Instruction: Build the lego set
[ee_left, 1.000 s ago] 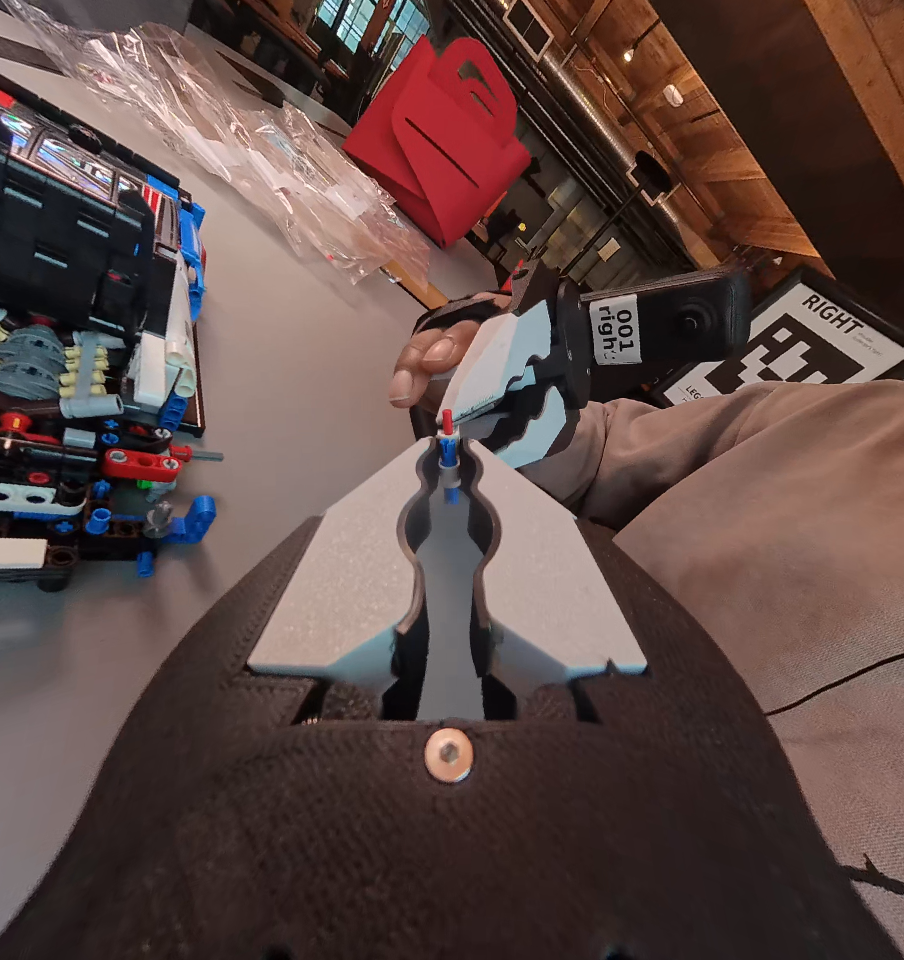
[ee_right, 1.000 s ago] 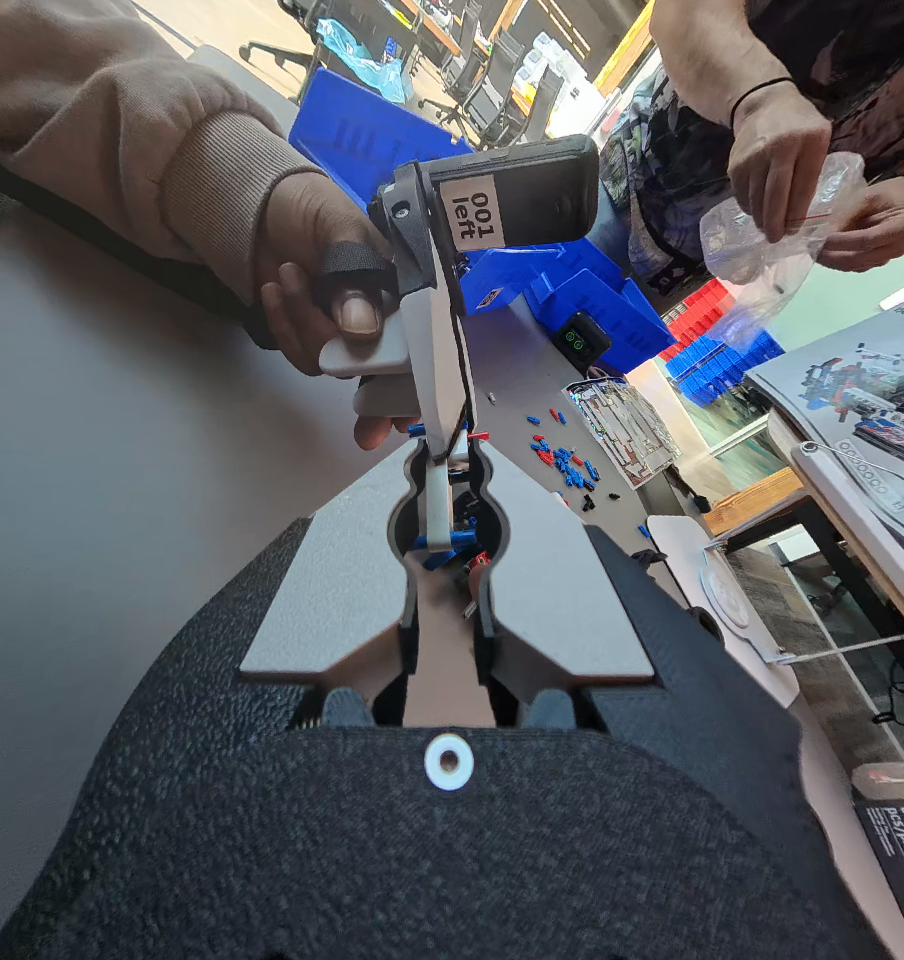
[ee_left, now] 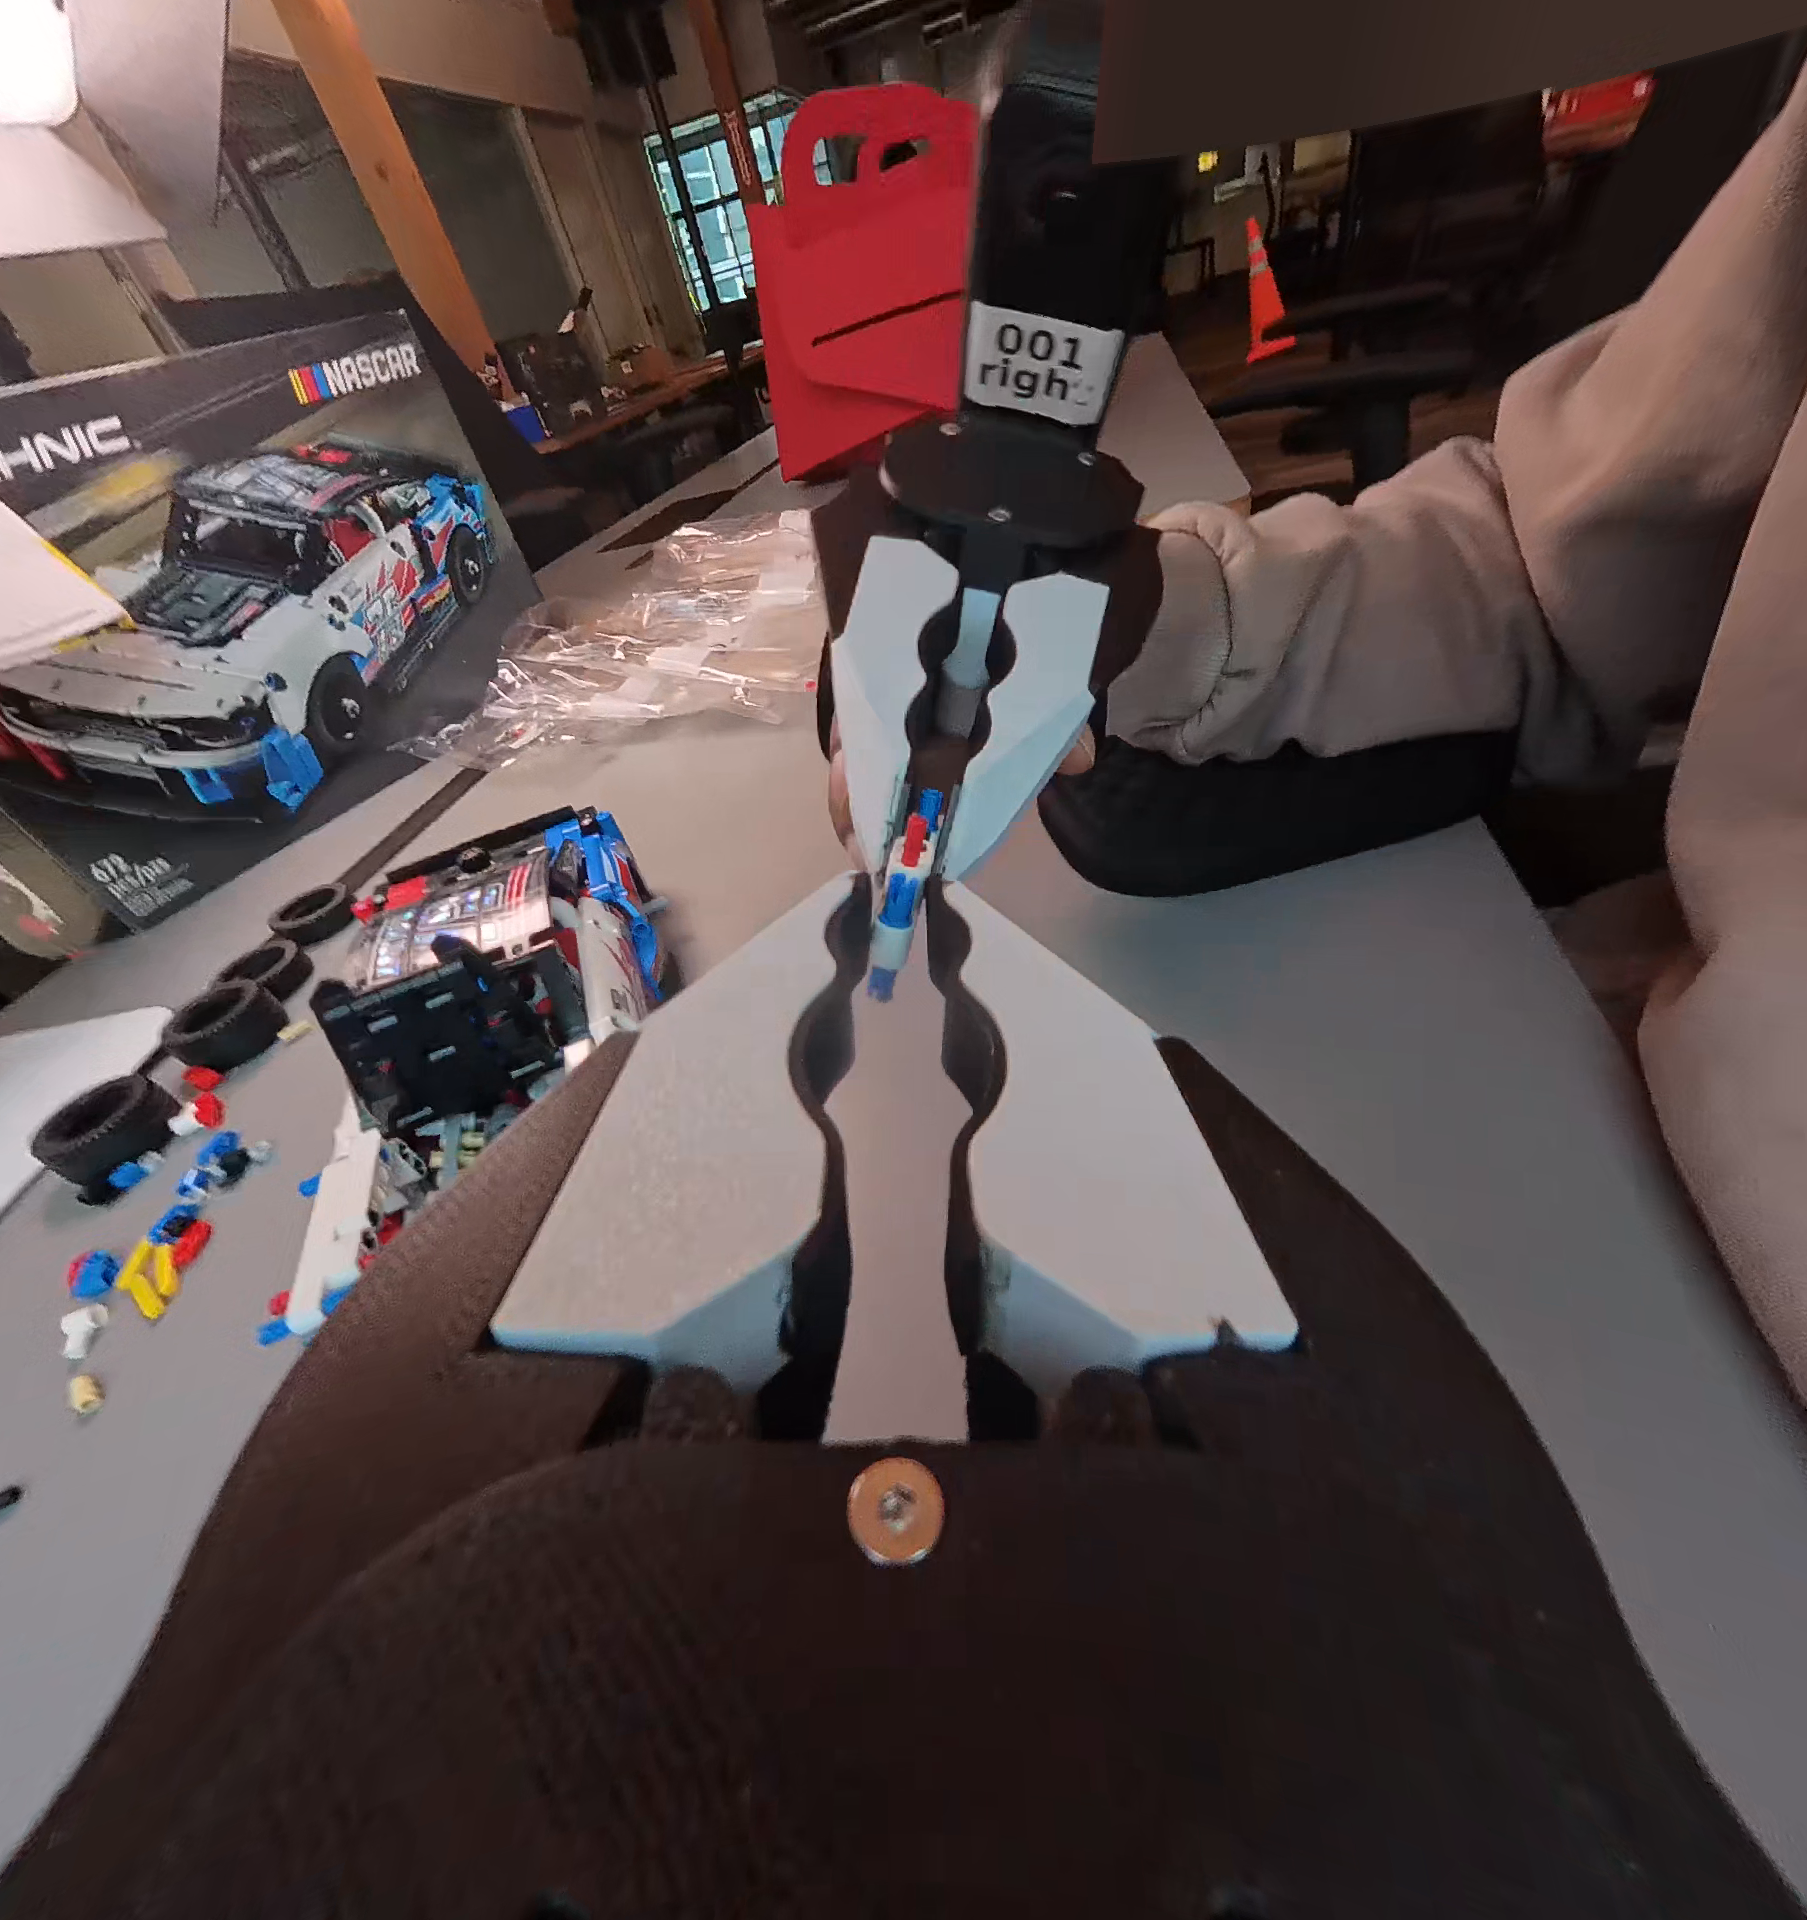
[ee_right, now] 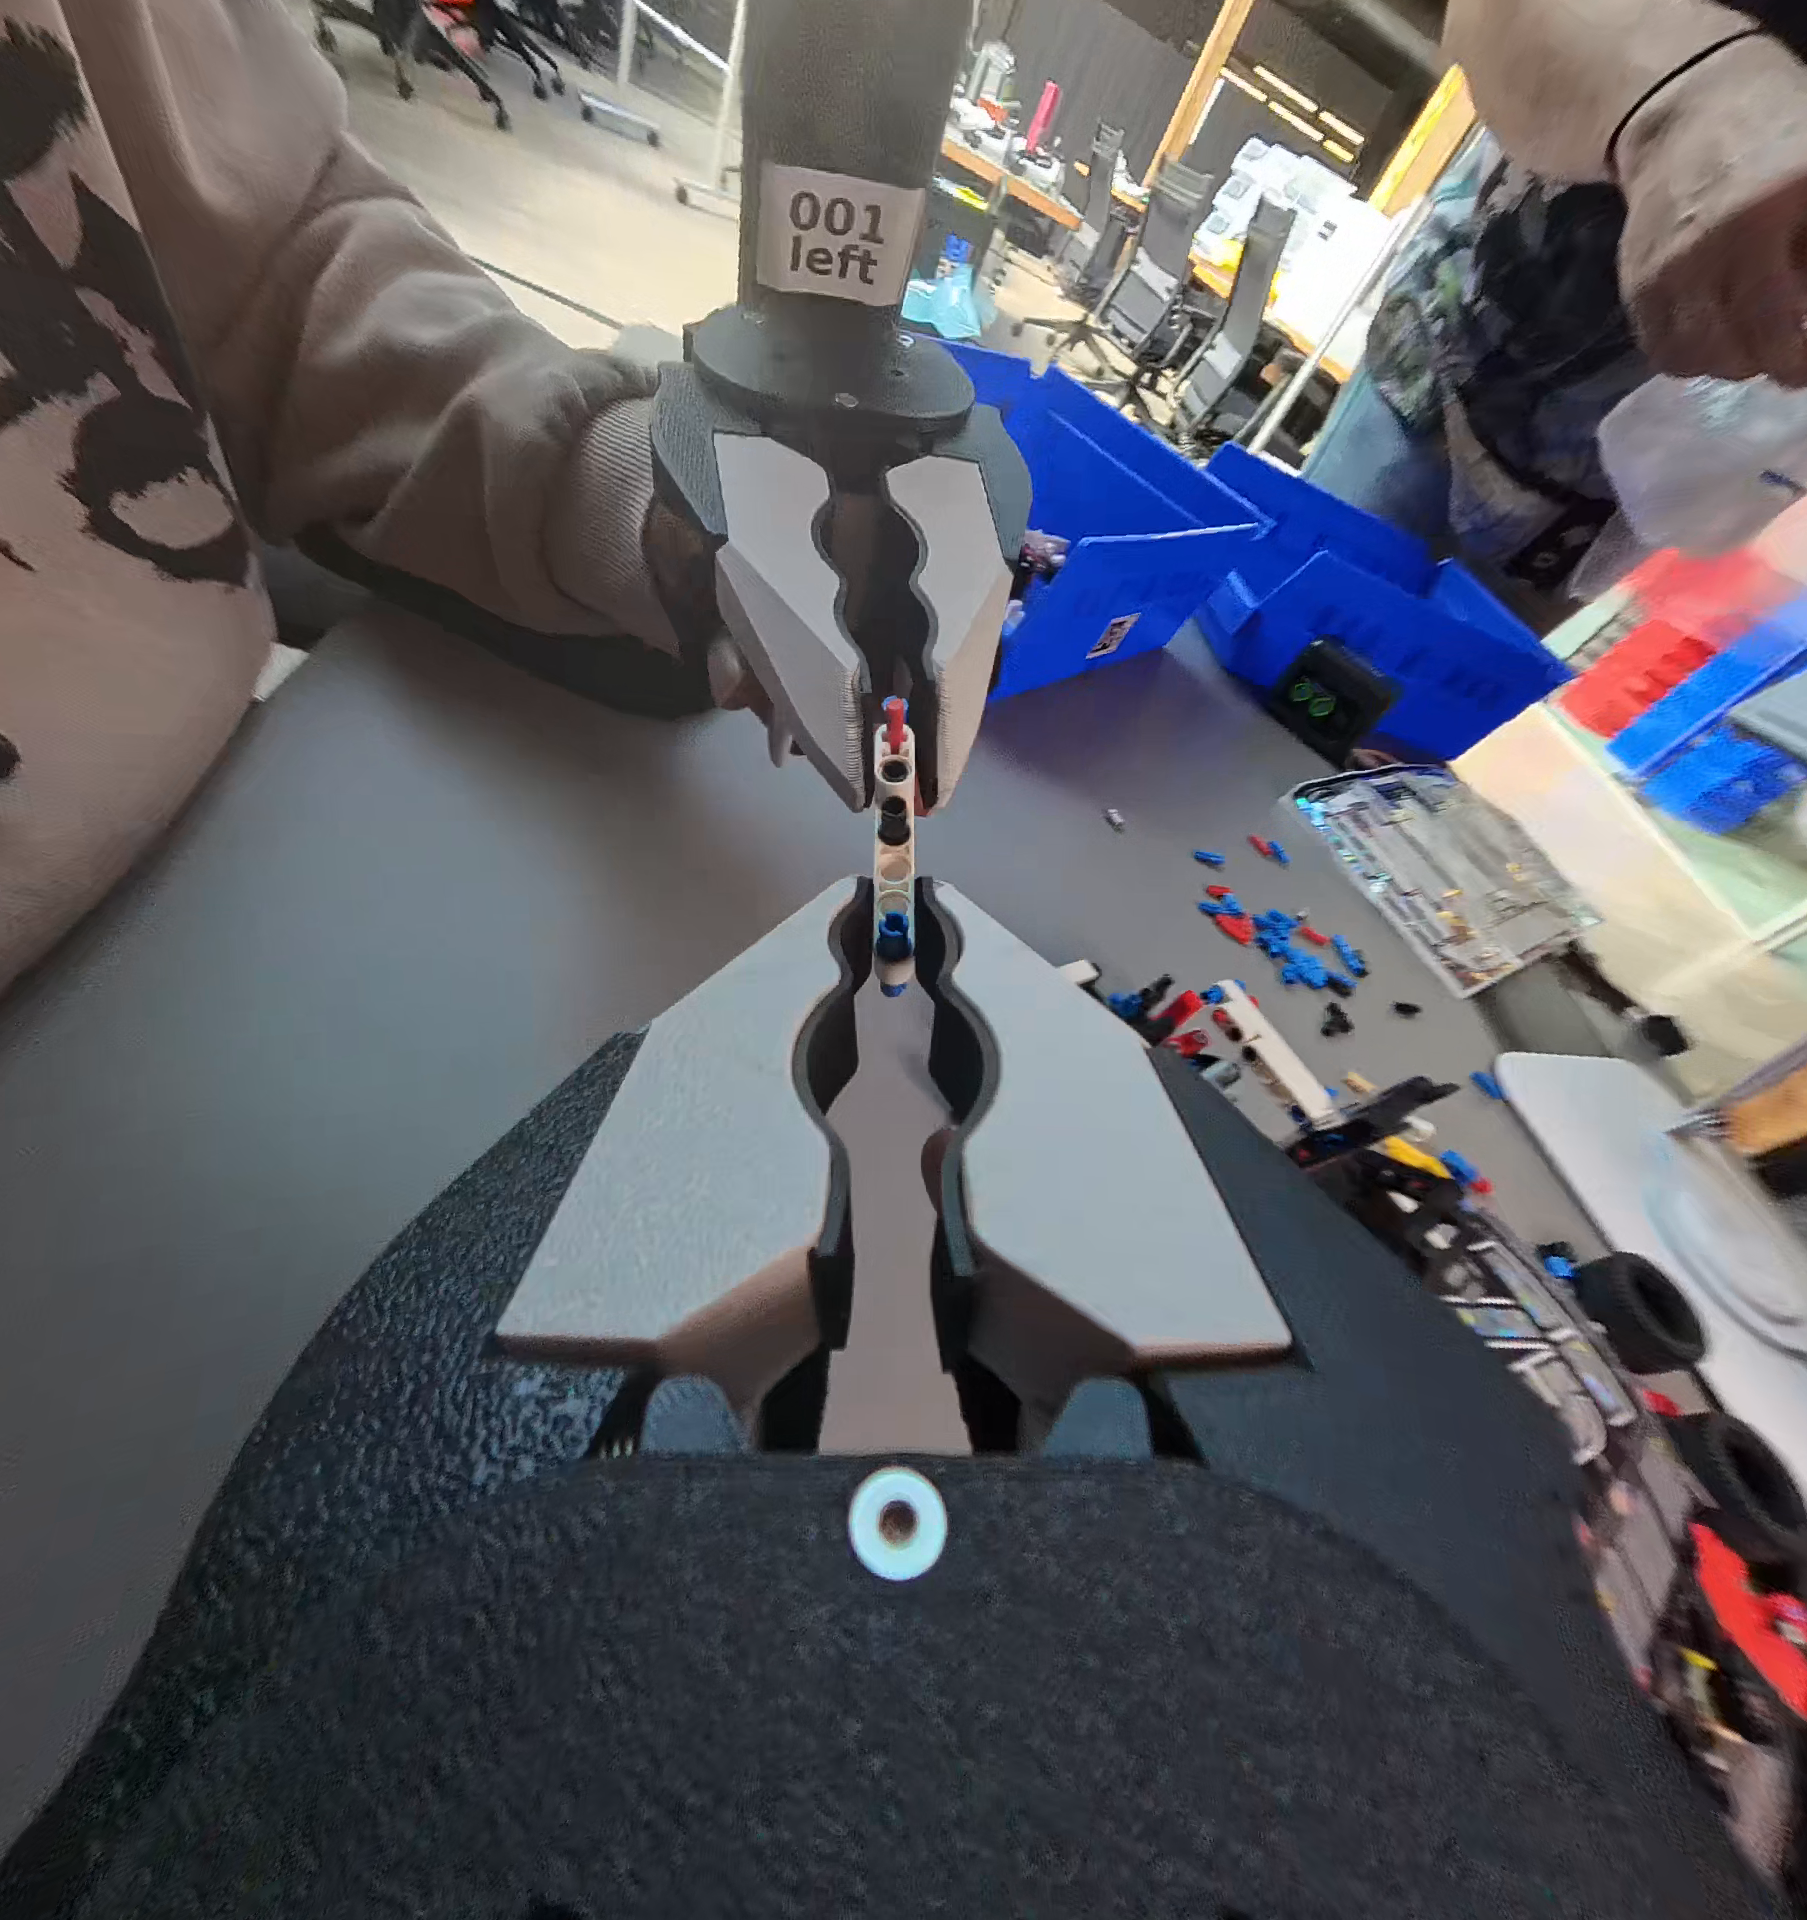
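Gripping: both grippers pinch one small white beam (ee_right: 895, 831) from opposite ends, tip to tip above the grey table (ee_left: 1346, 1039).
Left gripper (ee_left: 894, 899): fingers pressed onto the beam's near end at the 12 o'clock tip of its own view; the beam shows white with blue and red pins here.
Right gripper (ee_right: 891, 914): fingers closed on the beam's other end, where a blue pin sits in a hole; a red pin sticks out at the far end, inside the left gripper's tips.
Beam: held in the air, running straight from one gripper into the other, holes facing the right wrist camera.
Car model (ee_left: 504, 977): half-built, on the table at 9 o'clock of the left gripper.
Tyres (ee_left: 224, 1023): black, in a row at 9 o'clock beyond the model.
Loose pieces (ee_left: 151, 1262): scattered at 8 o'clock.
Set box (ee_left: 203, 623): standing at 10 o'clock.
Clear bags (ee_left: 660, 644): at 11 o'clock.
Blue bins (ee_right: 1294, 561): at 1 o'clock in the right wrist view.
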`<state>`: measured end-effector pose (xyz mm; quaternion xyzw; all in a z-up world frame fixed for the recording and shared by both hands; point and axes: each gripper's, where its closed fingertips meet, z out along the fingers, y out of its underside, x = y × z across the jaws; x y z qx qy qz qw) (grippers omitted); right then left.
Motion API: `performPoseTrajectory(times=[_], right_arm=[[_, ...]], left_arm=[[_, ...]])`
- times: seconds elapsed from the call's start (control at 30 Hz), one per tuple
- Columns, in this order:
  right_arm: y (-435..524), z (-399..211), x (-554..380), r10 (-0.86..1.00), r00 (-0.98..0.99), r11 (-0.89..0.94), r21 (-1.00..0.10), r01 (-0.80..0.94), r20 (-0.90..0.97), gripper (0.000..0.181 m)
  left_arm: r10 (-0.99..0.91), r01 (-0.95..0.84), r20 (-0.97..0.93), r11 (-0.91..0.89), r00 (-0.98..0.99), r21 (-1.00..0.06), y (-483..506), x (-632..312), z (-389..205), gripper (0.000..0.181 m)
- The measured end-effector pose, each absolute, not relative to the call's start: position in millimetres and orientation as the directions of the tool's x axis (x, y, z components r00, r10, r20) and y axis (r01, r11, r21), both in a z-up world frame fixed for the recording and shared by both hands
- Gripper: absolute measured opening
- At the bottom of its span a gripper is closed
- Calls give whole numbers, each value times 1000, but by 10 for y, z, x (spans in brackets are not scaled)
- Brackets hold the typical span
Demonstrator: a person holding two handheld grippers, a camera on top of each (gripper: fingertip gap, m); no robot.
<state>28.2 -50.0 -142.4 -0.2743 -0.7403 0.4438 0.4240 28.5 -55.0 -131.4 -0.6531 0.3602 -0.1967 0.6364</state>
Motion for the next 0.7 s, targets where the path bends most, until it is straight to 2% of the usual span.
performPoseTrajectory(times=[0.1, 0.2, 0.27, 0.37, 0.47, 0.53, 0.63, 0.7], right_arm=[[-393, -1327, 226, 692, -322, 672, -740, -41, 646, 5], [-325, -1246, 207, 459, -137, 881, -469, -59, 878, 6], [-355, -1237, 196, 355, -84, 931, -361, -59, 931, 6], [-381, -1255, 169, 282, -57, 957, -285, -51, 958, 6], [-387, -1261, 160, 244, -44, 968, -246, -47, 969, 6], [-388, -1265, 154, 256, -45, 965, -258, -46, 966, 6], [-383, -1266, 151, 375, -74, 924, -379, -54, 924, 7], [-385, -1269, 162, 527, -144, 839, -540, -65, 838, 18]], left_arm=[[-735, -31, 51, -97, 676, -995, -481, 183, -1315, 23], [-747, 161, 310, -267, 588, -950, -479, 148, -1294, 30], [-756, 281, 432, -332, 491, -901, -508, 162, -1201, 31], [-744, 310, 477, -368, 468, -877, -502, 170, -1212, 31], [-732, 331, 516, -401, 445, -854, -503, 161, -1215, 30], [-735, 324, 511, -400, 445, -858, -506, 157, -1222, 29], [-754, 281, 442, -345, 486, -896, -513, 161, -1214, 30], [-775, 261, 381, -284, 504, -923, -544, 165, -1155, 30]])
